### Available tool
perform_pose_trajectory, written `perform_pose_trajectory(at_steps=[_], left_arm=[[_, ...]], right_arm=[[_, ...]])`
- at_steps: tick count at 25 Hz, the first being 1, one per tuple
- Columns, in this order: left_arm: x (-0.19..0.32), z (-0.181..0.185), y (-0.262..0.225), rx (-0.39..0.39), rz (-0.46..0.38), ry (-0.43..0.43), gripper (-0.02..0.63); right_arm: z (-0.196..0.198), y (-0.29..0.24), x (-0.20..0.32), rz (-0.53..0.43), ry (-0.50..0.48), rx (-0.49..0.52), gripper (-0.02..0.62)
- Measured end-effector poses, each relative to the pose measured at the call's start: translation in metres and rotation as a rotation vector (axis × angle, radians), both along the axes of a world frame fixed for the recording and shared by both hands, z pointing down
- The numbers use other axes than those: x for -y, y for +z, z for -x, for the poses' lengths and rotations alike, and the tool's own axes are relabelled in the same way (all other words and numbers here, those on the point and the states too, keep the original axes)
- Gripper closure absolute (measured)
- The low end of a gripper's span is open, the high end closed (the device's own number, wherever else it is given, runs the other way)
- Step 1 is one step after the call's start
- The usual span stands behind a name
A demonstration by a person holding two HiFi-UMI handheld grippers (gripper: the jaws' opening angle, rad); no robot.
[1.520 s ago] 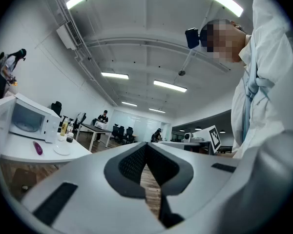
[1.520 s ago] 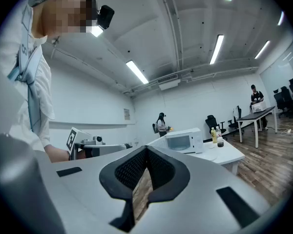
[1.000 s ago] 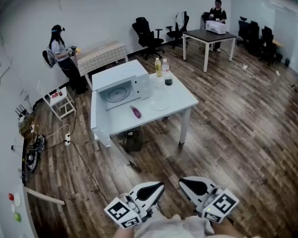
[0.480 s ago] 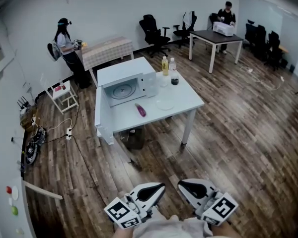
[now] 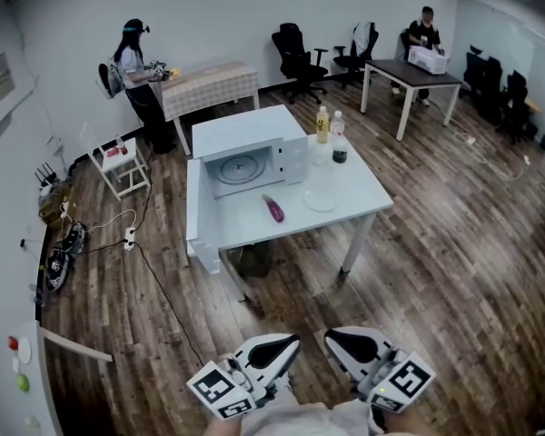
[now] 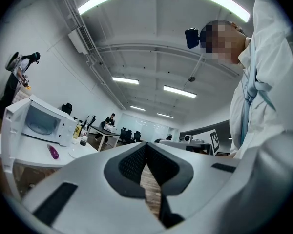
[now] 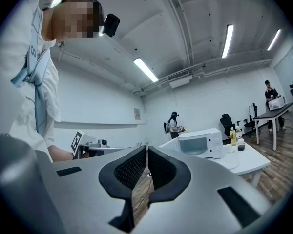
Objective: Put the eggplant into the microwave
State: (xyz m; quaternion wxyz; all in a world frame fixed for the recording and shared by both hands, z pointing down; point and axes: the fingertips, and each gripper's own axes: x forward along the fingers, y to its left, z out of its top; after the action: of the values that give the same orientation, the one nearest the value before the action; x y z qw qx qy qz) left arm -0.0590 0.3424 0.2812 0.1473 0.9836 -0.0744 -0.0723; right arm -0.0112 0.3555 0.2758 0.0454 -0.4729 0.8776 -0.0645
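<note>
A purple eggplant (image 5: 274, 208) lies on the white table (image 5: 368, 196), just in front of the white microwave (image 5: 250, 149), whose door (image 5: 193, 214) hangs open to the left. Both grippers are held low and close to my body, far from the table over the wooden floor. The left gripper (image 5: 292, 341) is shut and empty, and so is the right gripper (image 5: 333, 337). In the left gripper view, the eggplant (image 6: 53, 152) and the microwave (image 6: 43, 121) show far off beyond the left gripper (image 6: 146, 154). The right gripper view shows the microwave (image 7: 200, 141) past the right gripper (image 7: 147, 154).
A yellow bottle (image 5: 322, 124), a dark-capped bottle (image 5: 338, 138) and a clear plate (image 5: 321, 198) stand on the table's right part. A bin (image 5: 252, 260) sits under it. Cables (image 5: 154, 284) run across the floor at left. One person (image 5: 136, 73) stands far left, another (image 5: 425, 31) far right.
The table, microwave and eggplant have drifted lower and rightward in the head view and look nearer. Both grippers keep their place at the bottom edge, still shut.
</note>
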Motion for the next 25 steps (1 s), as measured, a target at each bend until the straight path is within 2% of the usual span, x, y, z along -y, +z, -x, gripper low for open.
perform_pose_trajectory(at_steps=[6, 14, 21, 25], left_arm=[[0.058, 0.019, -0.005, -0.032, 0.006, -0.04, 0.604], [0.123, 0.031, -0.007, -0.051, -0.009, -0.045, 0.604], [0.159, 0.043, -0.013, -0.076, -0.025, -0.047, 0.604], [0.175, 0.046, -0.01, -0.102, 0.003, -0.062, 0.604]], right_arm=[[0.016, -0.003, 0.057, -0.003, -0.043, -0.018, 0.56], [0.035, -0.005, 0.131, -0.006, -0.085, -0.039, 0.56], [0.044, -0.004, 0.169, 0.0, -0.069, -0.054, 0.56], [0.048, 0.004, 0.182, 0.025, -0.073, -0.06, 0.56]])
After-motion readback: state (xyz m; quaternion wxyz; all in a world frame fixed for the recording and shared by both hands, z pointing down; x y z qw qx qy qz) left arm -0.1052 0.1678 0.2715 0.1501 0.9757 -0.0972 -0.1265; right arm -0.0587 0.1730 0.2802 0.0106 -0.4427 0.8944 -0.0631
